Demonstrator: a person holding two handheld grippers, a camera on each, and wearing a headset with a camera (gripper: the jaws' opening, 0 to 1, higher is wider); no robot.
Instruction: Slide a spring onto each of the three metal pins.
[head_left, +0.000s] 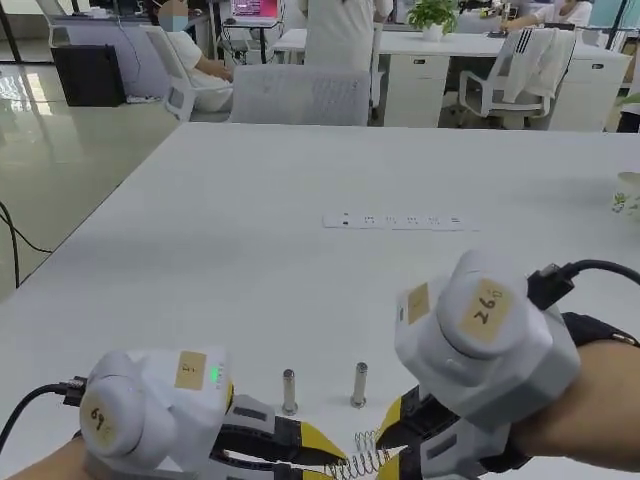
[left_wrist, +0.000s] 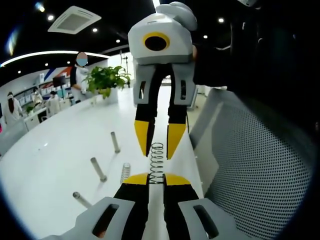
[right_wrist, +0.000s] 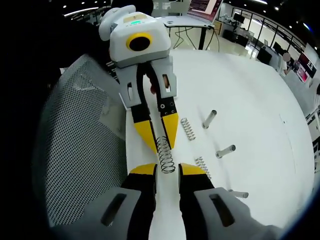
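Clamped on one end of a spring (left_wrist: 156, 159) at the table (right_wrist: 240, 90) edge, left gripper (left_wrist: 156, 179); astride the other end, right gripper (right_wrist: 168, 169), jaws slightly apart; between these and three upright pins (right_wrist: 225, 150), two loose springs (right_wrist: 187, 129); mesh chair (right_wrist: 70, 150) just beyond the edge.

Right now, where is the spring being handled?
The spring sits at the head view's bottom centre, between the left gripper and right gripper, just below two upright pins.

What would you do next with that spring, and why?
Probably lift the spring between the left gripper and right gripper toward a pin. All three look bare, and two more springs wait on the table.
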